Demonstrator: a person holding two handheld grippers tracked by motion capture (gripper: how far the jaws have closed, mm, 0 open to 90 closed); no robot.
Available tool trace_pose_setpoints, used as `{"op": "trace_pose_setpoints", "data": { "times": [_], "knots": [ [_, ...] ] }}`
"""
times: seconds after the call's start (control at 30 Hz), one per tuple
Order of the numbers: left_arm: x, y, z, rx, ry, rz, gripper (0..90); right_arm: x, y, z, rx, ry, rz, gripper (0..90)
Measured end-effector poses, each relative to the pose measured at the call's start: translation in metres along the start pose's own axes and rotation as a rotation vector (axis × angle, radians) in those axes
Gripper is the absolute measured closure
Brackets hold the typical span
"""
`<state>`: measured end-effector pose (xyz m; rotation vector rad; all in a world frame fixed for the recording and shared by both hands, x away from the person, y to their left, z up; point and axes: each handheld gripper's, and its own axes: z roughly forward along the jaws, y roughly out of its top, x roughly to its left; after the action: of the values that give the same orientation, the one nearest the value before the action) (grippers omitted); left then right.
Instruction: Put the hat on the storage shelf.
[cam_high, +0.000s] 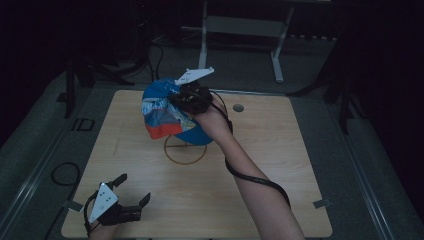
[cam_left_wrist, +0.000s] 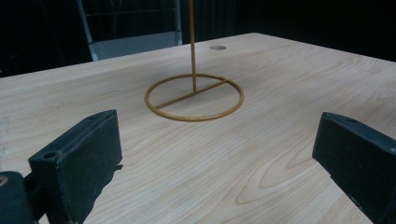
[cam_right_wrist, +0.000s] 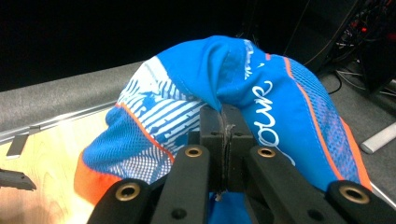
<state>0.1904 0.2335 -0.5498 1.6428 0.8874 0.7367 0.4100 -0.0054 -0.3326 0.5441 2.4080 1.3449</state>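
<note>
Fingers (cam_right_wrist: 223, 122) of the right gripper (cam_high: 192, 95) are pinching a fold of the blue cap (cam_high: 167, 112), pressed together on the fabric, holding it above the gold wire stand (cam_left_wrist: 194, 95) near the tabletop's (cam_high: 280, 165) far edge. It looks like the hanging step; next, the cap needs lowering squarely onto the rod. Left gripper (cam_high: 120, 202) is waiting at the near corner, fingers (cam_left_wrist: 77, 161) spread wide, holding nothing.

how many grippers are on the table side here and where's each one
2. The left gripper sits open at the table's near left corner. The right gripper is shut on the blue cap above the gold wire stand, mid-table.
</note>
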Motion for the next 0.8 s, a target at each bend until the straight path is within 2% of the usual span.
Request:
{"op": "trace_pose_setpoints", "data": {
  "times": [0.23, 0.47, 0.67, 0.8],
  "knots": [
    [-0.001, 0.000, 0.000, 0.003, -0.001, 0.004, 1.7, -0.006, -0.015, -0.010, -0.011, 0.006, 0.034, 88.7],
    [-0.002, -0.001, 0.001, 0.009, -0.004, 0.002, 1.7, -0.011, -0.032, -0.023, -0.068, 0.050, 0.089, 88.1],
    [-0.003, -0.001, 0.002, 0.013, -0.009, 0.002, 1.7, -0.013, -0.043, -0.026, -0.060, 0.042, 0.104, 82.8],
    [-0.003, -0.001, 0.002, 0.012, -0.009, 0.000, 1.7, -0.013, -0.049, -0.026, -0.065, 0.060, 0.119, 79.7]
  ]
}}
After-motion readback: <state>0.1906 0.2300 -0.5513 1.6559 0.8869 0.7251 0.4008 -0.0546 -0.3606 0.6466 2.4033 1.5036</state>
